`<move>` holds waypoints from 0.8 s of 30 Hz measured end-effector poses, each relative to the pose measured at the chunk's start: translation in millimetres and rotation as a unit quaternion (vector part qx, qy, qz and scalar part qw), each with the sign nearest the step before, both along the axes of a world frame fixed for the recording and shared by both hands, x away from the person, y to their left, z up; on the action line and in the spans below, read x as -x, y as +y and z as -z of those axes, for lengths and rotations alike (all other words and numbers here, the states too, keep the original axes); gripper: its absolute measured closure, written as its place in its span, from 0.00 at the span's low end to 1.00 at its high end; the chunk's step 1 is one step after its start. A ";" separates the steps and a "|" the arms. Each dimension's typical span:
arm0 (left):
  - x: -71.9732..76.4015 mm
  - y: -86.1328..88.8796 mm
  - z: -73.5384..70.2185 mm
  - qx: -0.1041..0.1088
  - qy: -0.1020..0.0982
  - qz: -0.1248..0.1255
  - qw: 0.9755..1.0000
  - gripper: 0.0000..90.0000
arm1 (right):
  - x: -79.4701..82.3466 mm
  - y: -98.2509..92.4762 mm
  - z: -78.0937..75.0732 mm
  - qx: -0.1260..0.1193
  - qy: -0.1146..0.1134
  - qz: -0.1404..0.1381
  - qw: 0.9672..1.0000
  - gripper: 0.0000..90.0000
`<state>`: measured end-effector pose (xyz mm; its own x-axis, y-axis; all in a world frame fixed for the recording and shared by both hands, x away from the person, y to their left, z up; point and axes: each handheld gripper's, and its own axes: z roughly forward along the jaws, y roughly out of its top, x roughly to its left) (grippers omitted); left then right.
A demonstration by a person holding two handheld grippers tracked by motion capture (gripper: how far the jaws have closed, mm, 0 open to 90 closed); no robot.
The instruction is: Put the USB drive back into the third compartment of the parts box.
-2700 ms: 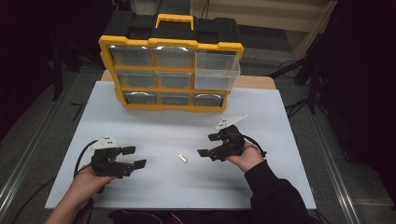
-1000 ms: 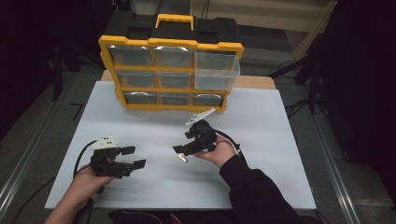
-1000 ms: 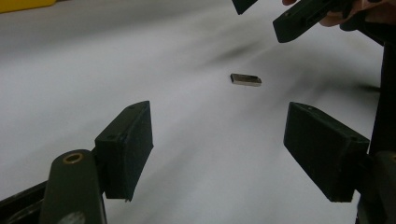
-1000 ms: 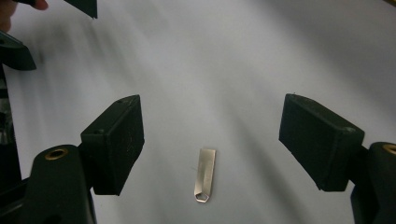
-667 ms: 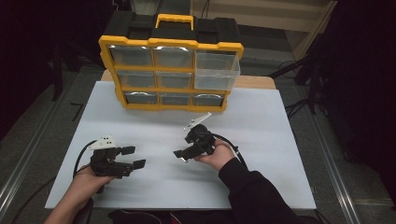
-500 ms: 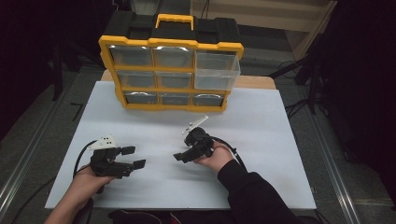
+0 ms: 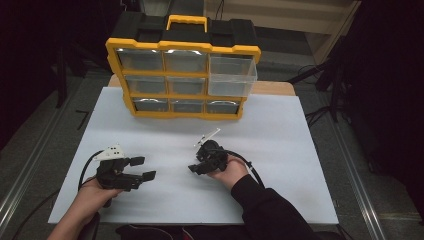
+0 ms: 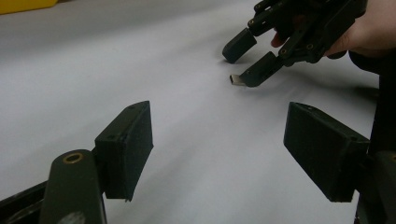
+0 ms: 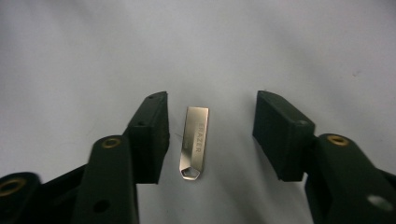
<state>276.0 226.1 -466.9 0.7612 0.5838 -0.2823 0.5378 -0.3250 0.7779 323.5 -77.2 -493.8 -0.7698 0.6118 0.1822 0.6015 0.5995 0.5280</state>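
A small silver USB stick (image 9: 194, 142) lies flat on the white table sheet (image 7: 280, 130). My right gripper (image 9: 210, 135) is lowered over it, one black jaw on each side; the jaws have just been closing, and bare sheet still shows between the stick and each pad. In the high view the right gripper (image 7: 196, 167) sits at the middle of the sheet, tilted down. The left gripper view shows the right gripper (image 8: 243, 63) with the stick (image 8: 237, 80) poking out beside its nearer jaw. My left gripper (image 7: 143, 168) rests at the front left, open and empty (image 8: 224, 149).
A yellow and black drawer organiser (image 7: 182, 80) stands at the back of the sheet, its top right clear drawer (image 7: 231, 75) pulled out. Cables trail from both grippers toward the table's front edge.
The right hand moved left from the right side of the sheet, came down over the USB stick, and its jaws narrowed around it. The left hand stayed put.
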 end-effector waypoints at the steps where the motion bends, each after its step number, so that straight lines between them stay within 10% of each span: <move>1: 0.0 0.0 0.0 0.000 0.000 0.000 1.000 0.28 | 0.8 0.4 -0.3 0.001 0.001 0.001 1.000 0.58; 13: 0.1 -0.2 0.0 -0.001 0.000 0.000 1.000 0.28 | 5.8 3.3 -1.9 0.042 -0.018 0.006 0.999 0.83; 24: 0.0 0.2 -0.3 -0.001 0.000 0.001 1.000 0.28 | -2.0 -1.9 -2.3 0.011 0.022 0.009 1.000 0.84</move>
<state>276.0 226.3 -466.6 0.7627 0.5821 -0.2819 0.5376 -0.3282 0.7768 325.5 -79.0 -491.5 -0.7494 0.6306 0.2021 0.6356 0.5994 0.4866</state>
